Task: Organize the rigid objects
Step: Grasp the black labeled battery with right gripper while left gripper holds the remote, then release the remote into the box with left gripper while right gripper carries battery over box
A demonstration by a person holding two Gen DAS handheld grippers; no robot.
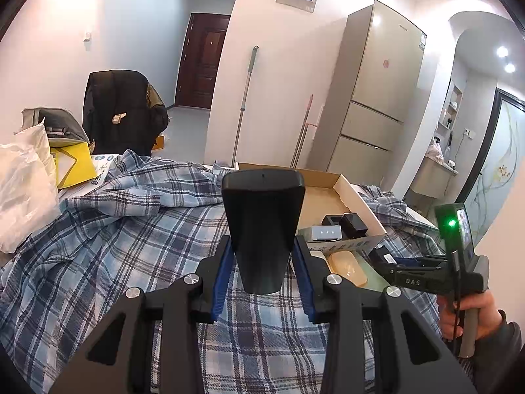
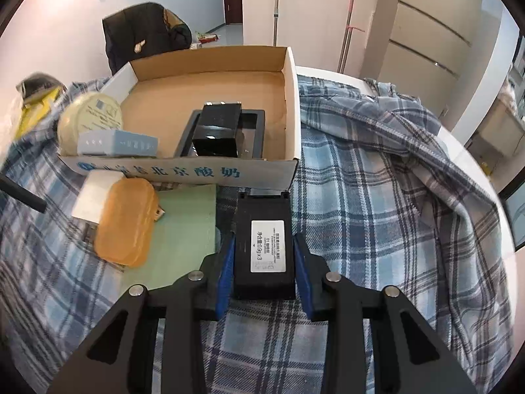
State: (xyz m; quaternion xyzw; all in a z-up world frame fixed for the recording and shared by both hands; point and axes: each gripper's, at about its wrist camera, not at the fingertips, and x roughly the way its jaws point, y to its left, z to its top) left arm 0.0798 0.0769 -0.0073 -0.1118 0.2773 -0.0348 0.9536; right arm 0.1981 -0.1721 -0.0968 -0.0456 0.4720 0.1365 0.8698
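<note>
My left gripper is shut on a black tapered object and holds it up above the plaid cloth, left of the cardboard box. My right gripper is shut on a flat black box with a white label, just in front of the cardboard box's front wall. Inside the cardboard box lie a black cube on a black tray, a pale blue box and a round cream tin. An orange case and a white block lie left of my right gripper.
A plaid shirt covers the table. A green mat lies under the orange case. A white bag, a yellow packet and a chair with a dark jacket stand at the left. A fridge stands behind.
</note>
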